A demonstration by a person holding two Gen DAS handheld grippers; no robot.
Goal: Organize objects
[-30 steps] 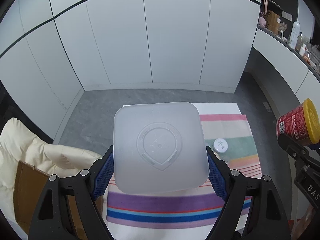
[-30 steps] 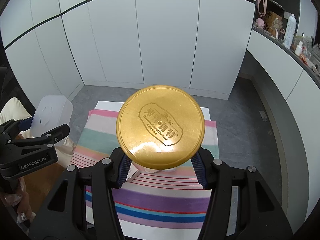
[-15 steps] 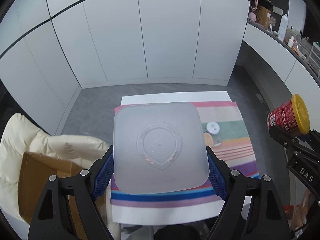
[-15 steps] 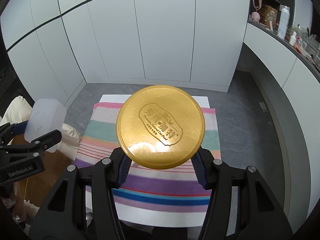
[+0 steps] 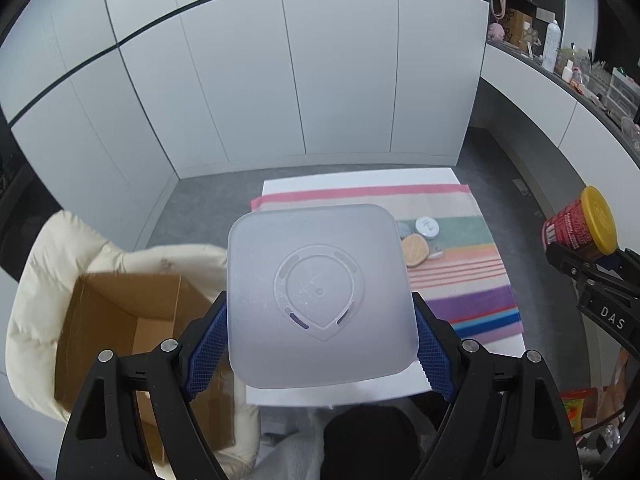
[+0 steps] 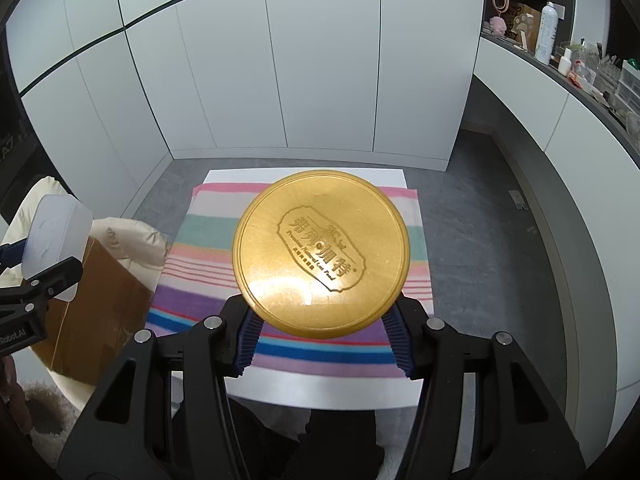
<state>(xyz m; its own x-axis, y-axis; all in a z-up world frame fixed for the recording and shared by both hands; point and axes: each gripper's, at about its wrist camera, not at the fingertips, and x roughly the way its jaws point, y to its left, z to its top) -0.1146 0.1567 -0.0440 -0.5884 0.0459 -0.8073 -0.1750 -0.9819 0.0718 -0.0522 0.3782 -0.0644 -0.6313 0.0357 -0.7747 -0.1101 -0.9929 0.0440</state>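
Observation:
My left gripper [image 5: 318,350] is shut on a translucent white square container [image 5: 320,296], its flat face turned to the camera, held in the air beside an open cardboard box [image 5: 124,332]. My right gripper [image 6: 322,338] is shut on a red can with a gold lid [image 6: 320,256], held above the striped cloth [image 6: 200,236]. In the left wrist view the can [image 5: 576,226] shows at the far right. In the right wrist view the container [image 6: 54,240] shows at the far left, over the box [image 6: 96,312].
A low white table [image 5: 360,178] carries the striped cloth, with a small white round tin [image 5: 427,227] and a tan oval case [image 5: 415,251] on it. A cream padded jacket [image 5: 44,264] wraps the box. White cupboards stand behind; a cluttered shelf [image 6: 560,56] runs along the right.
Both grippers have drawn back from the table with their loads. The left one has moved left, so the cardboard box now shows open beside the container.

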